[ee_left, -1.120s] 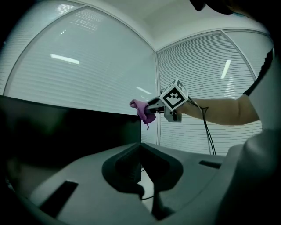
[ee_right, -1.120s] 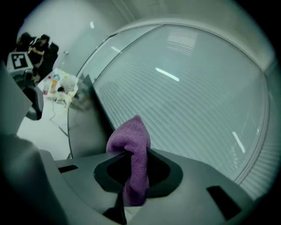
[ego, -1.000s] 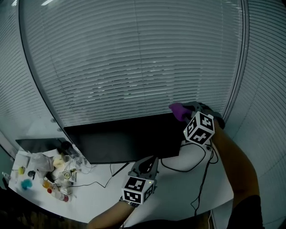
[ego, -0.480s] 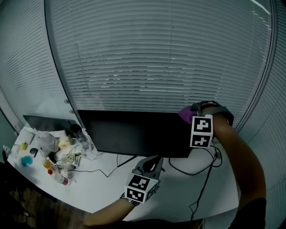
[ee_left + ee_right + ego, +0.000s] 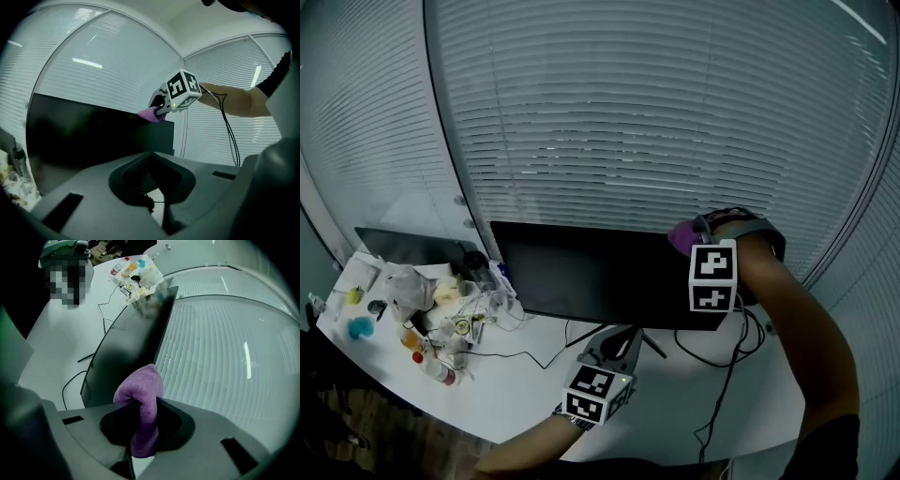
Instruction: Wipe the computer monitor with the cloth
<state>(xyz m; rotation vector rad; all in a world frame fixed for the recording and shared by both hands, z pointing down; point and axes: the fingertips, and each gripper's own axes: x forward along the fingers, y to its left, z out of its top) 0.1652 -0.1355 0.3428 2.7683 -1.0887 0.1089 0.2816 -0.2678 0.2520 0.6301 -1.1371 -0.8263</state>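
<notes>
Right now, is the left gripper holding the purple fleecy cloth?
No, the purple fleecy cloth sits pinched in the right gripper; the left gripper holds nothing.

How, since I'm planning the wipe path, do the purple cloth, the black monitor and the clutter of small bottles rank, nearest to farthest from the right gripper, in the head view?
1. Purple cloth: in the right gripper's jaws.
2. Black monitor: top edge beside the cloth.
3. Clutter of small bottles: desk's far left.

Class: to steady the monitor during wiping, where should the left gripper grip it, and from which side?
Probably its bottom edge, from below: the monitor stands upright and thin, that edge lies nearest the left gripper, and the cloth occupies its top right corner.
</notes>
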